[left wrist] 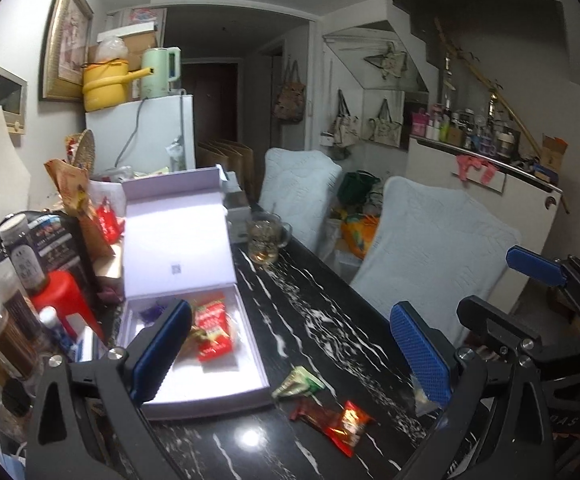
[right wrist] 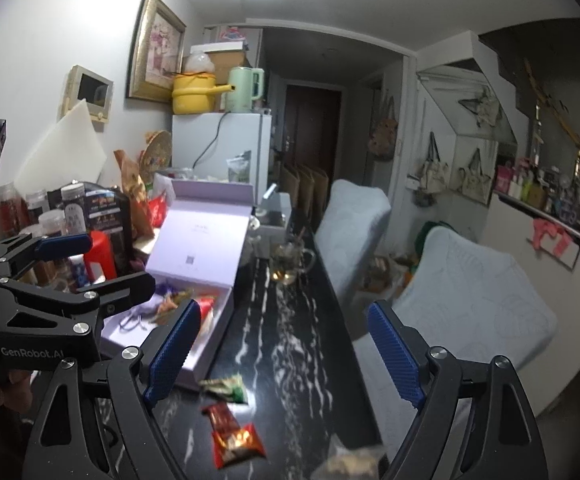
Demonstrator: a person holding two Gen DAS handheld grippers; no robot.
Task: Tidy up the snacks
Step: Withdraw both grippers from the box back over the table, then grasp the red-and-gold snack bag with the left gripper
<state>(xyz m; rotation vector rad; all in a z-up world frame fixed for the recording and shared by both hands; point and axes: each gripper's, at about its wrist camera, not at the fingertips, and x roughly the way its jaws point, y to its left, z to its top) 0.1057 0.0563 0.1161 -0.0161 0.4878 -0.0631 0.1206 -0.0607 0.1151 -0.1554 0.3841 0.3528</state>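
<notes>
An open white gift box (left wrist: 249,368) (right wrist: 209,344) lies on the black marble table (left wrist: 322,312), its lid propped up behind. Red snack packets (left wrist: 211,330) (right wrist: 205,306) lie inside it. On the table in front sit a green wrapped snack (left wrist: 298,383) (right wrist: 225,388) and a red wrapped snack (left wrist: 330,420) (right wrist: 233,436). My left gripper (left wrist: 290,356) is open above the box's near right corner. My right gripper (right wrist: 285,356) is open above the loose snacks, and shows at the far right in the left wrist view (left wrist: 530,280). A pale packet (right wrist: 350,464) lies blurred at the bottom edge.
A glass mug (left wrist: 263,238) stands farther along the table. Jars, bottles and a red container (left wrist: 63,300) crowd the left side. Two chairs with pale covers (left wrist: 430,248) line the right edge. A small fridge (left wrist: 141,136) with a yellow pot and kettle stands behind.
</notes>
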